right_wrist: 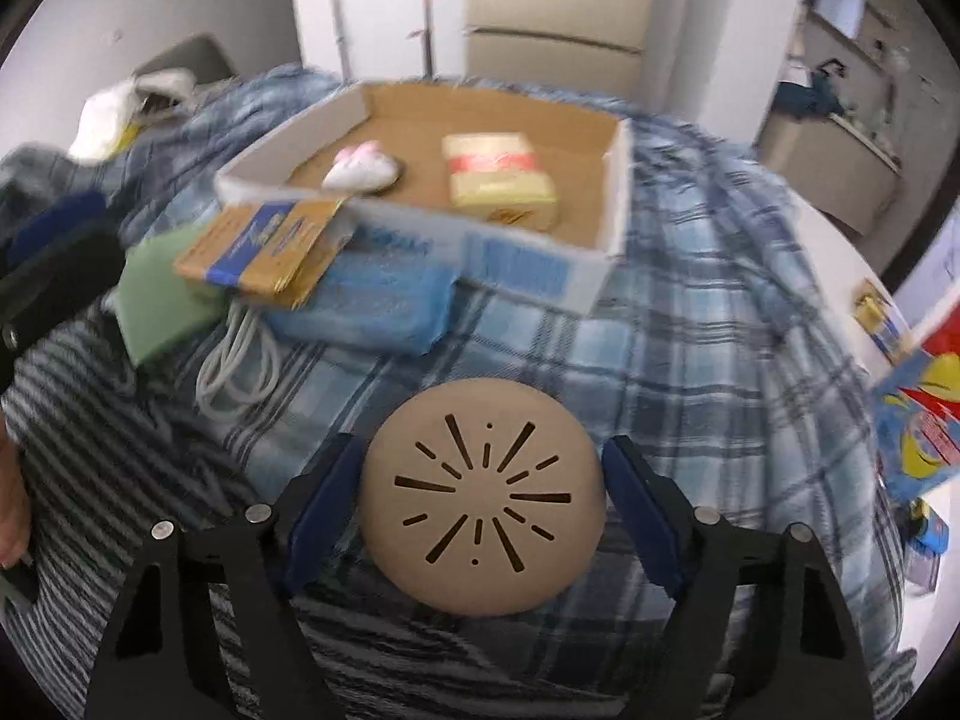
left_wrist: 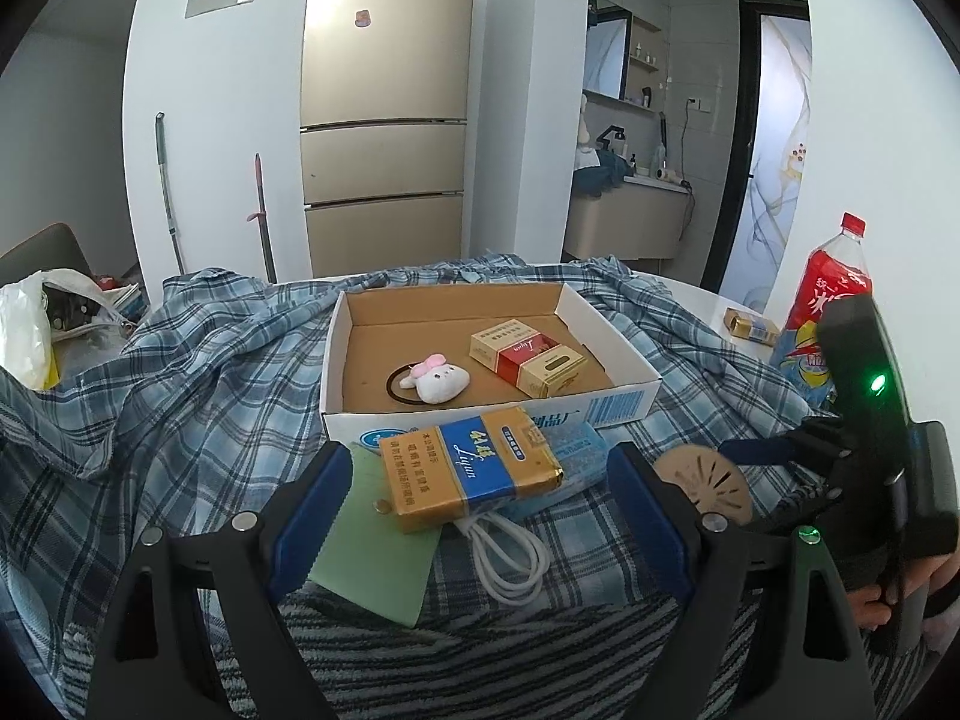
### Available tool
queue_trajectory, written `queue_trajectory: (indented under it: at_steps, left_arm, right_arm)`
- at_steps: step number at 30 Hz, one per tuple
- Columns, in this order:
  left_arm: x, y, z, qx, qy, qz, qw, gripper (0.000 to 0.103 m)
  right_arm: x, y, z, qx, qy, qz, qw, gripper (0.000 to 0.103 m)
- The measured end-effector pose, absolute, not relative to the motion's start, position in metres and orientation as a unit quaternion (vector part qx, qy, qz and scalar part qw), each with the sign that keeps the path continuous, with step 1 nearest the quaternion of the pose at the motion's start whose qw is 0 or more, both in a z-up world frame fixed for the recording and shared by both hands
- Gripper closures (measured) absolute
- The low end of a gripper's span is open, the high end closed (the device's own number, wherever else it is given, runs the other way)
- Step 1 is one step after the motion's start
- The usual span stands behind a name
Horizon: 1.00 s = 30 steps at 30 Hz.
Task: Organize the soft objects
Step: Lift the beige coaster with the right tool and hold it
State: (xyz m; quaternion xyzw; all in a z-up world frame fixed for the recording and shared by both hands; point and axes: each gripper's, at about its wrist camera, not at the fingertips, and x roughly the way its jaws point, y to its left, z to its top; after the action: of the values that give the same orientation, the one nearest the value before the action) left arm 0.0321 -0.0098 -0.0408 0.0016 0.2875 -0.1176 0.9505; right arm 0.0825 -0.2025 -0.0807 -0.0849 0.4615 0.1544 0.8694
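Observation:
A round tan disc with cut slits lies flat on the plaid cloth. My right gripper points down over it, a blue pad on each side of the disc and a narrow strip of cloth showing at both; it is open. The left wrist view shows the same disc beside the right gripper. My left gripper is open and empty above a gold-and-blue pack. Behind it, a white plush bunny hair tie lies in the cardboard box.
A red-and-gold pack is also in the box. In front of the box lie a blue tissue packet, a white cable and a green pad. A red bottle stands right, a plastic bag left.

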Motion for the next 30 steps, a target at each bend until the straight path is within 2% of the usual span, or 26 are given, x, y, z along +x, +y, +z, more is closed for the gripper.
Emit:
queue_trajectory:
  at_steps: [5, 20, 30]
  left_arm:
    - [0.033, -0.008, -0.042, 0.001, 0.292, -0.117, 0.949, 0.014]
    - [0.036, -0.003, -0.043, -0.019, 0.297, -0.115, 0.948, 0.014]
    - [0.037, -0.003, -0.044, -0.025, 0.301, -0.115, 0.946, 0.014]
  right_arm:
    - [0.078, -0.215, -0.071, -0.056, 0.436, 0.147, 0.886, 0.022]
    - [0.063, -0.217, -0.046, -0.070, 0.371, 0.118, 0.918, 0.022]
    - [0.077, -0.212, -0.008, -0.052, 0.363, 0.118, 0.923, 0.022]
